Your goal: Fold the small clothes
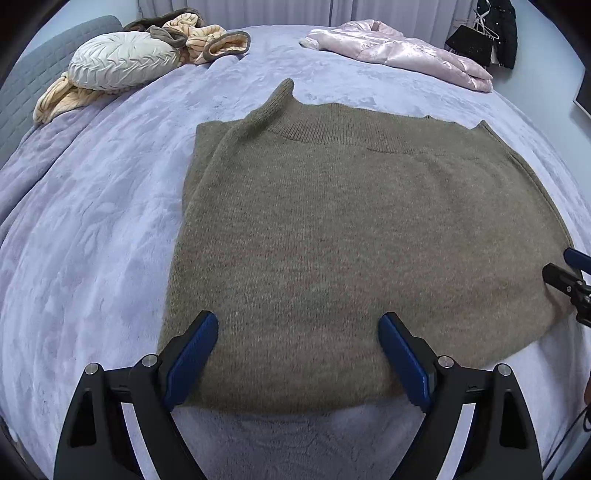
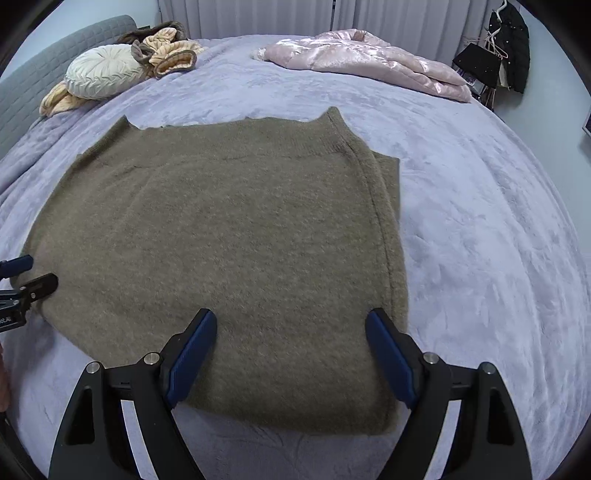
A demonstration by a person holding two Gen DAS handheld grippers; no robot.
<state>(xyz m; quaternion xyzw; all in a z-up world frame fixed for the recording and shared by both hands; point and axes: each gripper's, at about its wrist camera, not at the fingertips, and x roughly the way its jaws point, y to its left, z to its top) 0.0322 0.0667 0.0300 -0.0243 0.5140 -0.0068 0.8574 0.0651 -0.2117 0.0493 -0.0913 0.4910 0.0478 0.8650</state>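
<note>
One olive sweater (image 1: 332, 240) flat on bed (image 1: 92, 221); left gripper (image 1: 297, 354), right gripper (image 2: 290, 354) both spread wide, empty.

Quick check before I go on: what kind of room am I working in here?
Most likely a bedroom. The brown sweater lies on a bed with a lilac blanket, a round pillow by the grey headboard, and curtains behind.

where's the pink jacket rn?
The pink jacket lies at the far right of the bed in both wrist views, beyond the brown sweater, near the dark clothes hanging by the wall.
</note>
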